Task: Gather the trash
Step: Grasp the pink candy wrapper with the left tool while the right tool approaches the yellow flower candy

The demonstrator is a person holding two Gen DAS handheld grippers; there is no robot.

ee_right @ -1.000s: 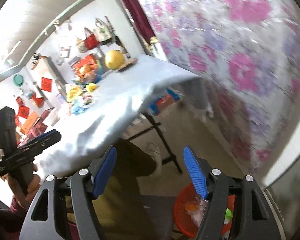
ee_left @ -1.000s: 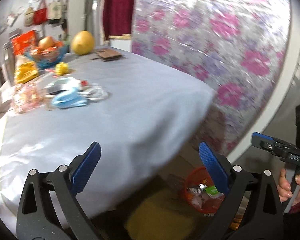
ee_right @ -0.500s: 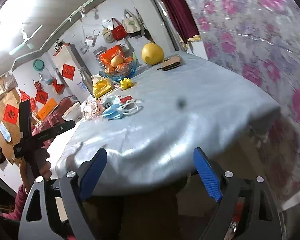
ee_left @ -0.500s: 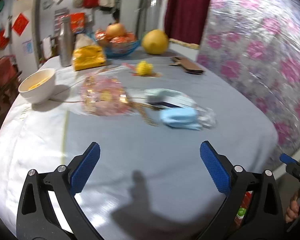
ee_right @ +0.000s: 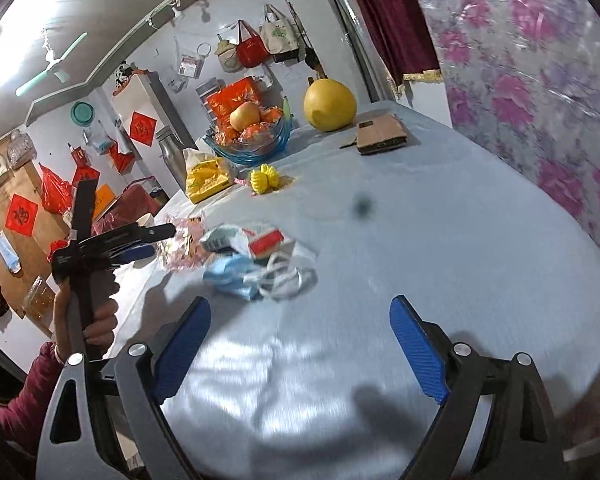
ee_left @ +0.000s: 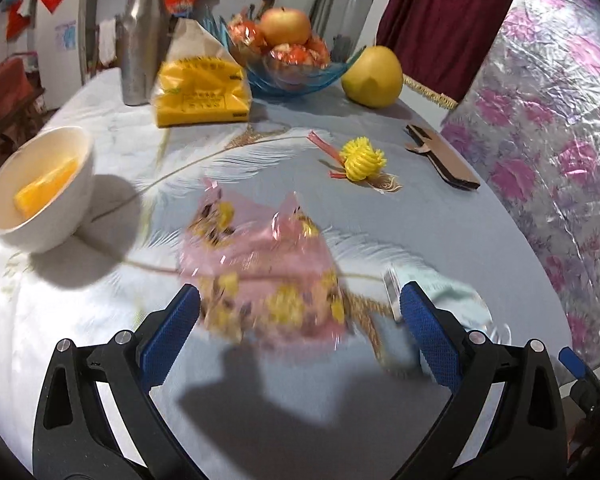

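Note:
On the grey tablecloth [ee_left: 440,232] lies a crumpled pink plastic bag [ee_left: 260,264] with yellow pieces in it. My left gripper [ee_left: 300,296] hangs over the bag's near edge, open, and its blue pads do not touch it. A pale green packet [ee_left: 456,292] lies just right of it. In the right wrist view my right gripper [ee_right: 300,306] is over bare cloth, its jaws opening with nothing between them. Ahead of it lie a blue face mask [ee_right: 232,276], white cord [ee_right: 284,276] and a red packet [ee_right: 266,242]. A hand holds the left gripper [ee_right: 160,240] beside the pink bag [ee_right: 182,248].
A white bowl [ee_left: 40,188] with an orange piece stands at the left. Behind are a steel bottle [ee_left: 140,40], a yellow packet [ee_left: 200,92], a blue fruit bowl [ee_left: 292,76] and a pomelo [ee_left: 374,76]. A yellow knot [ee_left: 362,160] and cardboard [ee_left: 444,156] lie right of centre.
Both grippers swung up from the red bin on the floor to over the table. The left one came up to the pink bag. The right jaws widened.

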